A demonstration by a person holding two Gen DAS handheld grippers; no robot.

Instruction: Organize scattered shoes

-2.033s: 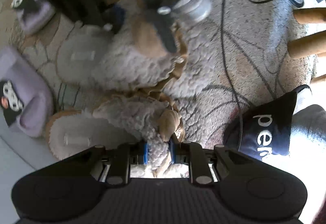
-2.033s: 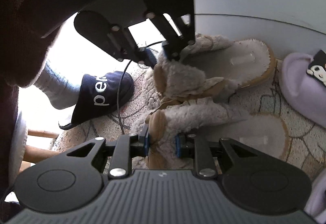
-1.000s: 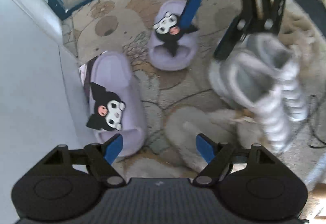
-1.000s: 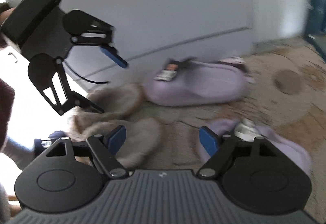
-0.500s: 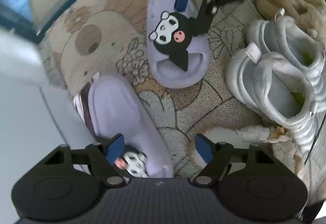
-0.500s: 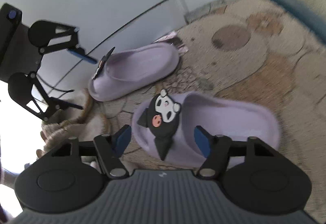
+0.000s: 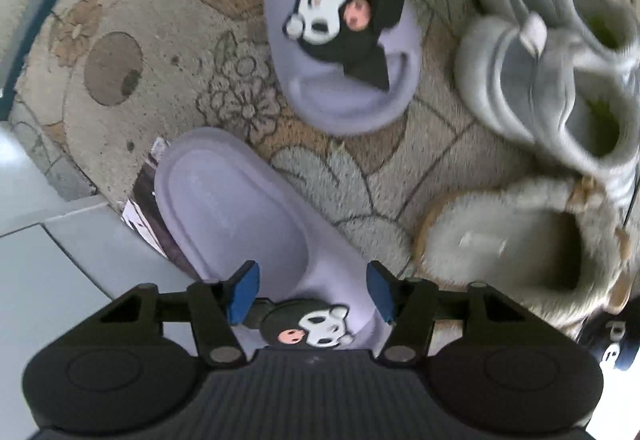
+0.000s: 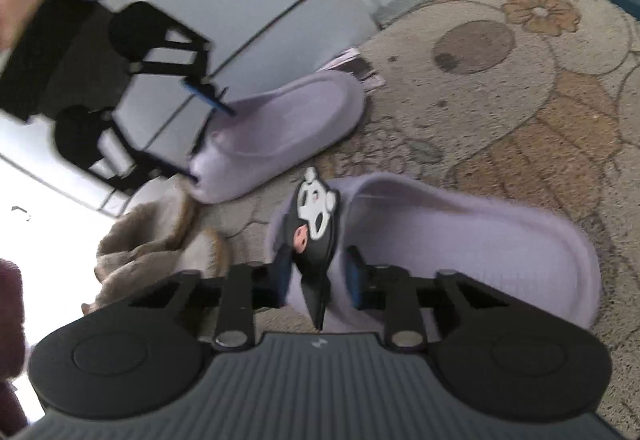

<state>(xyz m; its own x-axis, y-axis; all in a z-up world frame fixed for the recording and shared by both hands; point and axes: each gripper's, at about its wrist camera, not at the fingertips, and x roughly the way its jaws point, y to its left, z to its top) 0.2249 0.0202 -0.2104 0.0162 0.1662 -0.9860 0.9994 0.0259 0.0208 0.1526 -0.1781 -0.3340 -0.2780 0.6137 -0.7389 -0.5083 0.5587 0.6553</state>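
Observation:
Two lilac slippers with black-and-white cartoon charms lie on the patterned rug. In the left wrist view my left gripper (image 7: 312,294) is open, its jaws astride the strap end of the near slipper (image 7: 240,216) by the wall. The second slipper (image 7: 340,40) lies farther off, with my right gripper over it. In the right wrist view my right gripper (image 8: 318,276) has closed on that slipper's (image 8: 460,240) strap at the charm (image 8: 312,224). The other slipper (image 8: 280,128) and left gripper (image 8: 200,132) show beyond.
Grey sneakers (image 7: 560,72) and fluffy beige slippers (image 7: 512,244) lie at the right of the left wrist view; the beige pair shows again in the right wrist view (image 8: 160,236). A grey wall panel (image 7: 48,264) borders the rug. A dark slipper on a foot (image 7: 612,348) is at lower right.
Both grippers let go of the fluffy beige slippers and moved to the lilac pair. The left has come down over the near slipper; the right has narrowed onto the other's strap.

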